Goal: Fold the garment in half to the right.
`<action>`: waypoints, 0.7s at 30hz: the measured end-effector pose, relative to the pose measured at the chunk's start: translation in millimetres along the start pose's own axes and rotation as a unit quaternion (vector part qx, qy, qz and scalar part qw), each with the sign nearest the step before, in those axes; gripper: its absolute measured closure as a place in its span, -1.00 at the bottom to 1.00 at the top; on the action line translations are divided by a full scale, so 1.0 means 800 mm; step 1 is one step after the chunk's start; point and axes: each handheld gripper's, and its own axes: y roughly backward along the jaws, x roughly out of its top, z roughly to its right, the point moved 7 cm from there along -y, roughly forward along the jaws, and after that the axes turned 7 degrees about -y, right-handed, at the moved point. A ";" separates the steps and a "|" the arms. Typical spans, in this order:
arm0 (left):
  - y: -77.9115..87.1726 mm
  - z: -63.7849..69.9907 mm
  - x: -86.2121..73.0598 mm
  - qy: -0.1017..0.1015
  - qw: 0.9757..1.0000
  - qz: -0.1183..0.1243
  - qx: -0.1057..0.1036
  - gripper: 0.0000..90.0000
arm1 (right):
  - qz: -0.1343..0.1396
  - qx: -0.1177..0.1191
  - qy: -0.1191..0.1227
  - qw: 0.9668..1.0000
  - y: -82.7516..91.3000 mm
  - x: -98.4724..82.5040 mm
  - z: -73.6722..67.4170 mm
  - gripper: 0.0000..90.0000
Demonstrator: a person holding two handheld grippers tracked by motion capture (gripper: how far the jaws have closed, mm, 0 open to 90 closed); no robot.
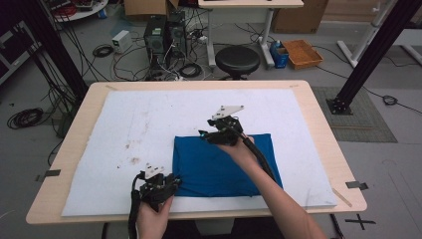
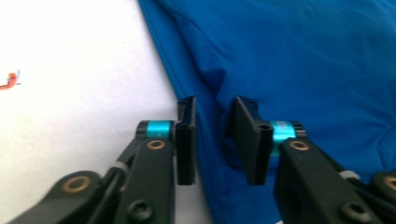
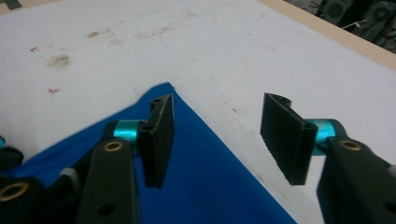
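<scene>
Over blue cloth (image 1: 224,162), wide-jawed right hand-held gripper (image 1: 205,134)

A lab: computer towers (image 1: 164,35) amid tangled cables (image 1: 129,62) on the grey floor, black frame posts (image 1: 370,52), a round stool (image 1: 237,60), and a padded wooden table (image 1: 318,124).

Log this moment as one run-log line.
left gripper: jaws straddling blue cloth edge | right gripper: open over cloth corner | white mat

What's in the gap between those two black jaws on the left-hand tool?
A raised fold along the edge of the blue cloth sits between the left gripper jaws, as the left gripper view shows. Whether the pads already press on it is unclear.
</scene>
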 end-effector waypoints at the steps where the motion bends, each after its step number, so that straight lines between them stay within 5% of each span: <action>1: 0.000 -0.001 -0.001 -0.002 1.000 -0.002 0.000 0.64 | -0.001 0.005 -0.001 1.000 -0.006 0.002 -0.002 0.13; 5: 0.000 -0.003 -0.001 0.005 1.000 0.000 -0.001 0.70 | -0.038 0.027 -0.032 0.998 -0.049 0.003 -0.014 0.24; 13: 0.000 -0.004 -0.002 0.012 1.000 0.005 -0.006 0.73 | -0.089 0.026 -0.059 0.994 -0.113 0.007 -0.035 0.44; 21: 0.000 -0.003 -0.002 0.012 1.000 0.007 -0.008 0.72 | -0.120 0.015 -0.040 0.992 -0.149 -0.002 -0.041 0.60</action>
